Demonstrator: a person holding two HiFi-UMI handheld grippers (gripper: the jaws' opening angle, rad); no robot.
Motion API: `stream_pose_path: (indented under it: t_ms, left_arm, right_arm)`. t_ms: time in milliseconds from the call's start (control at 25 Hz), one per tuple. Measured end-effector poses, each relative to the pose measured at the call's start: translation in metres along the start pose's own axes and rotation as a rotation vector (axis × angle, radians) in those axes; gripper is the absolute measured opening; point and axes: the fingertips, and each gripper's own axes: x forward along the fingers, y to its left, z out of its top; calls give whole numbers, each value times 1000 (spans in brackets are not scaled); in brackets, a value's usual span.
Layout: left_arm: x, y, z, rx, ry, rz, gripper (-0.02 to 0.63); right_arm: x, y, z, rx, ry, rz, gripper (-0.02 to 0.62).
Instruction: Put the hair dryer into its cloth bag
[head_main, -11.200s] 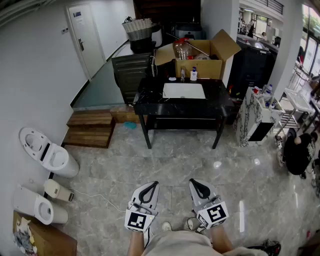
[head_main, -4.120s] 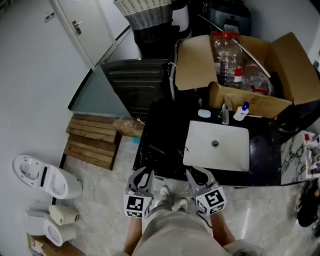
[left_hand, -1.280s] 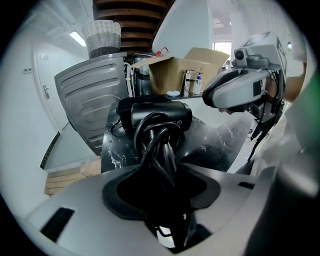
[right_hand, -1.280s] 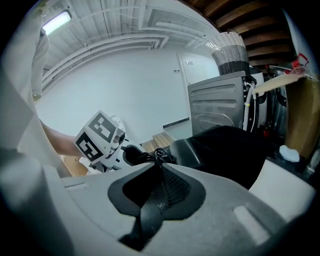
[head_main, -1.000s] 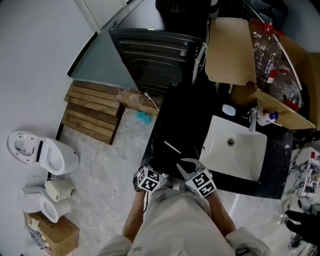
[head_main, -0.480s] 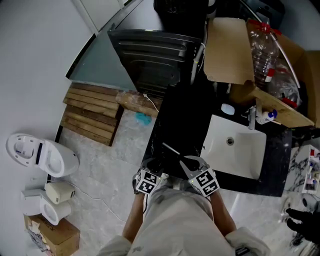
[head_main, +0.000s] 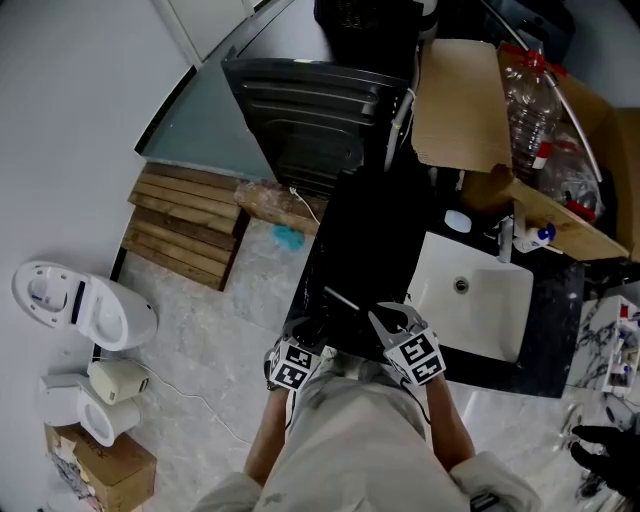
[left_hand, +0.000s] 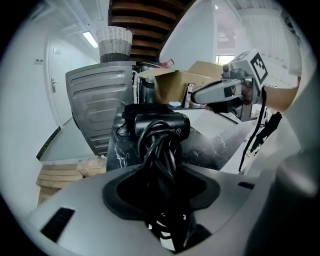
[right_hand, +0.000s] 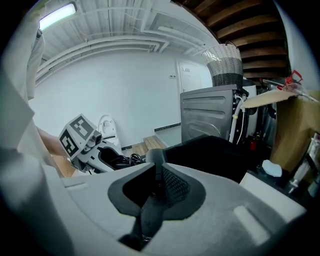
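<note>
The black hair dryer (left_hand: 156, 129), its cord wound round the handle, stands up between the jaws of my left gripper (left_hand: 161, 192), which is shut on the handle and cord. My right gripper (right_hand: 156, 187) is shut on an edge of the black cloth bag (right_hand: 215, 152), which stretches away from it over the black counter. In the head view both grippers are at the counter's near edge, the left gripper (head_main: 293, 360) beside the right gripper (head_main: 403, 340). The bag hardly stands out against the dark counter there. Each gripper view shows the other gripper close by.
A white sink (head_main: 470, 300) is set in the black counter (head_main: 530, 375) to the right of my grippers. An open cardboard box (head_main: 460, 105) with plastic bottles stands behind it. A grey appliance (head_main: 310, 105) is beyond the counter's left end. Wooden steps (head_main: 185, 225) and toilets (head_main: 85, 305) are on the floor at left.
My right gripper has shifted a little to the right with the bag's edge, widening the gap from the left gripper. The left gripper and hair dryer have stayed put.
</note>
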Motion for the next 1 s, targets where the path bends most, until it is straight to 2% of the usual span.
stream_pose_path:
  t_ms: [520,720,800,1000]
  left_arm:
    - [-10,2,-2,-39,-1,37,184]
    - [-12,4,-2,-57,0,53,184]
    - [-12,5,-2,-67,3,59,184]
    - [-13,7,-1,-83,6,73,184]
  right_arm:
    - [17,-33,-2,-75,56,-45,25]
    - [34,-42,-8,-182,107,-54,26]
    - [42,-44,-12,-221,134,-52,46]
    - [58,-52,-21,-287,187,-46,60]
